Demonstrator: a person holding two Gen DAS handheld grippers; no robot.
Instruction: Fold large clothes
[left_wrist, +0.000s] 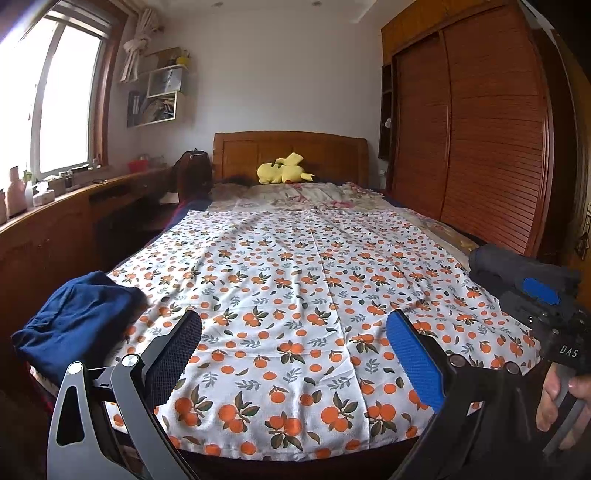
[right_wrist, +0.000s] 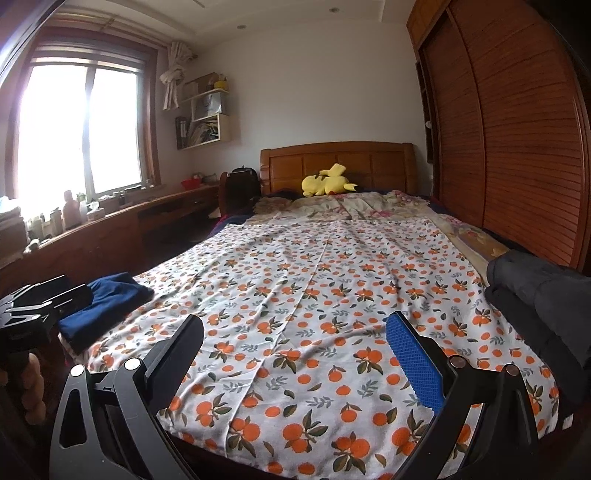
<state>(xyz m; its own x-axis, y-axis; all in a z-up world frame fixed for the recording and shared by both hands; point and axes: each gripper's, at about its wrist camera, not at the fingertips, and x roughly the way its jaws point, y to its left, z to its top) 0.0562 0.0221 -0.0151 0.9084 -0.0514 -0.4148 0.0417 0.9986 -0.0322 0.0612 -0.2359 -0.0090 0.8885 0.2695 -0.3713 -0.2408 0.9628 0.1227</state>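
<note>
A white sheet with an orange-fruit print (left_wrist: 295, 280) (right_wrist: 317, 295) lies spread flat over the bed. A folded navy garment (left_wrist: 77, 321) (right_wrist: 107, 306) sits at the bed's near left corner. A dark grey garment (left_wrist: 517, 266) (right_wrist: 535, 295) lies at the right edge. My left gripper (left_wrist: 295, 354) is open and empty above the foot of the bed. My right gripper (right_wrist: 295, 354) is open and empty beside it; it shows in the left wrist view (left_wrist: 546, 306) near the grey garment.
A yellow plush toy (left_wrist: 284, 170) rests by the wooden headboard (left_wrist: 291, 147). A wooden wardrobe (left_wrist: 480, 140) lines the right side. A long desk with bottles (left_wrist: 48, 206) runs under the window at left. A floral quilt (right_wrist: 354, 203) lies at the head.
</note>
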